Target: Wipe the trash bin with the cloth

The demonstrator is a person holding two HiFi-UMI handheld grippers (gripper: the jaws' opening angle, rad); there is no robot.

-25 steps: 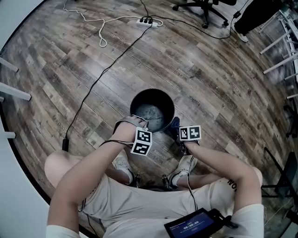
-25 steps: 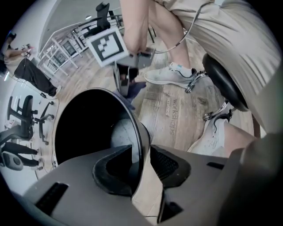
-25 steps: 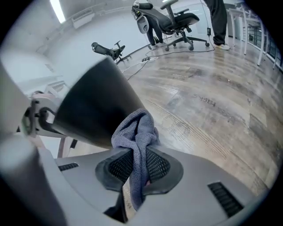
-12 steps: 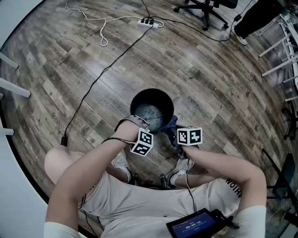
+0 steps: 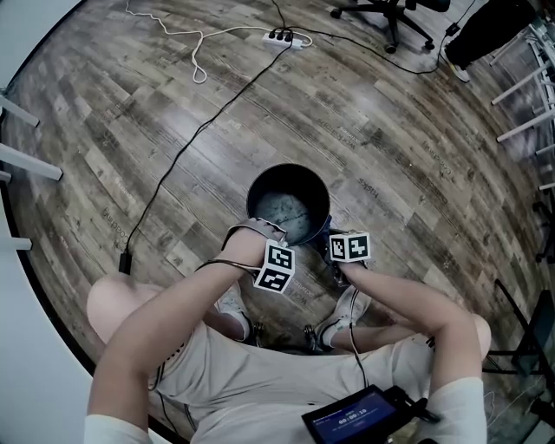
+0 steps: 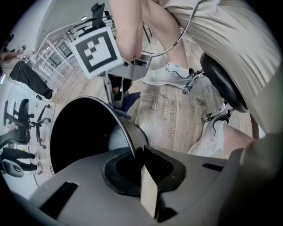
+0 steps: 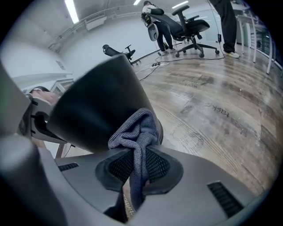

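Observation:
The black trash bin (image 5: 289, 204) stands on the wood floor in front of the seated person. My left gripper (image 5: 262, 232) points straight down at the near rim. In the left gripper view the bin's rim (image 6: 128, 132) runs between the jaws of the left gripper (image 6: 139, 154), which have just been closing and now pinch it. My right gripper (image 5: 336, 253) is at the bin's near right side. In the right gripper view the right gripper (image 7: 138, 165) is shut on a blue-grey cloth (image 7: 138, 128) that lies against the bin's outer wall (image 7: 101, 99).
The person's shoes (image 5: 232, 308) (image 5: 349, 305) rest just behind the bin. A black cable (image 5: 186, 143) and a power strip (image 5: 284, 36) lie on the floor beyond it. An office chair (image 5: 390, 13) stands at the far side. A tablet (image 5: 360, 421) rests on the lap.
The right gripper with the cloth has shifted slightly closer to the bin's side, so less cloth shows from above. The left hand has stayed at the near rim.

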